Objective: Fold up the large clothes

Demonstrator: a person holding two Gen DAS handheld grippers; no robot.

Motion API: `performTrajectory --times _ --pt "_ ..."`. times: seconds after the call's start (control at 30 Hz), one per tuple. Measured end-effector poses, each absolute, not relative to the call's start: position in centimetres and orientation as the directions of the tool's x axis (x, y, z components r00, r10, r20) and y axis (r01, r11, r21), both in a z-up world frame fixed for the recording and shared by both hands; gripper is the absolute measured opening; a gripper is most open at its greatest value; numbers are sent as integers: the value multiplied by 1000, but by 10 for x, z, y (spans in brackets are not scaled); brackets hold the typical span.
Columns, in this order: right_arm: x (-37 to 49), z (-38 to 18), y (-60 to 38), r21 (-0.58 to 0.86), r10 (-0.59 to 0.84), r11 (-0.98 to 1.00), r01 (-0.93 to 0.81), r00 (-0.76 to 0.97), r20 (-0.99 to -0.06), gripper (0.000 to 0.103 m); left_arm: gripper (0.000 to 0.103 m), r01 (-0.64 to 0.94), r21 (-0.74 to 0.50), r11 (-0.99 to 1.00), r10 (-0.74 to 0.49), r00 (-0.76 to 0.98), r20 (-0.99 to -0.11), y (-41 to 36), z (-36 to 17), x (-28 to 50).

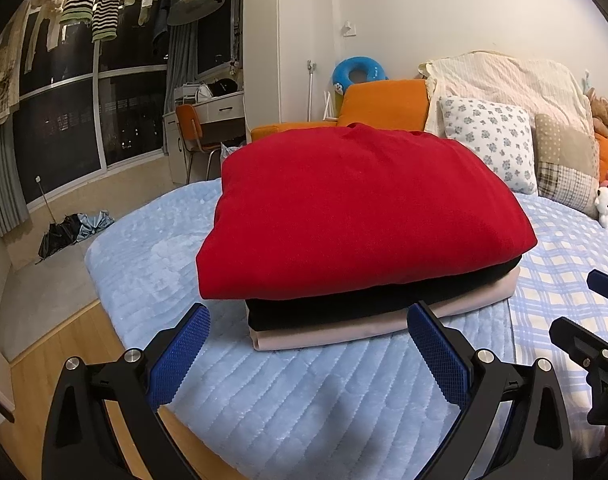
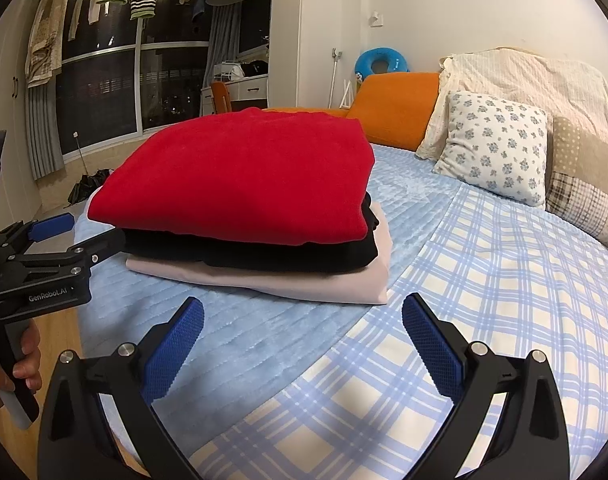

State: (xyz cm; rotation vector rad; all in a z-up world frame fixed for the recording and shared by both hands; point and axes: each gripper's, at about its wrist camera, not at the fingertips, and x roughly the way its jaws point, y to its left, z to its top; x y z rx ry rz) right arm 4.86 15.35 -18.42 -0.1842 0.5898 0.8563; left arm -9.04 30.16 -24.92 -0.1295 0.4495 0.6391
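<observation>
Blue ribbed pads are seen on the left tongs (image 1: 308, 344) and right tongs (image 2: 303, 338), both spread wide with nothing held, hovering just above the bed (image 1: 296, 400). A pale blue quilt (image 2: 232, 344) is laid over the near part, with a checked sheet (image 2: 484, 280) beside it. Just beyond, a folded stack is set on the quilt: a red top (image 1: 356, 208) uppermost, a black garment (image 1: 344, 304) beneath, a beige one (image 1: 344, 332) lowest. Farther back, a floral pillow (image 2: 496, 148), an orange cushion (image 2: 396, 108) and a headboard cover (image 2: 536, 76) are seen. Laundry (image 1: 92, 4) is hung before a dark window (image 1: 72, 140); a collapsed umbrella (image 1: 68, 232) lies on the floor.
</observation>
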Motion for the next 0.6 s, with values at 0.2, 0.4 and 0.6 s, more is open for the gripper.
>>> performTrajectory --times 0.2,0.4,0.6 --pt "48 -184 153 75 656 651 -755 511 -555 98 100 -603 27 797 552 710 -437 302 -249 -90" --pt "48 -184 153 75 656 651 -755 511 -555 98 100 -604 27 796 554 711 -433 303 -249 -90" --pt "49 -182 152 71 655 651 -756 511 -557 98 100 -605 26 796 555 710 -434 304 -248 -90"
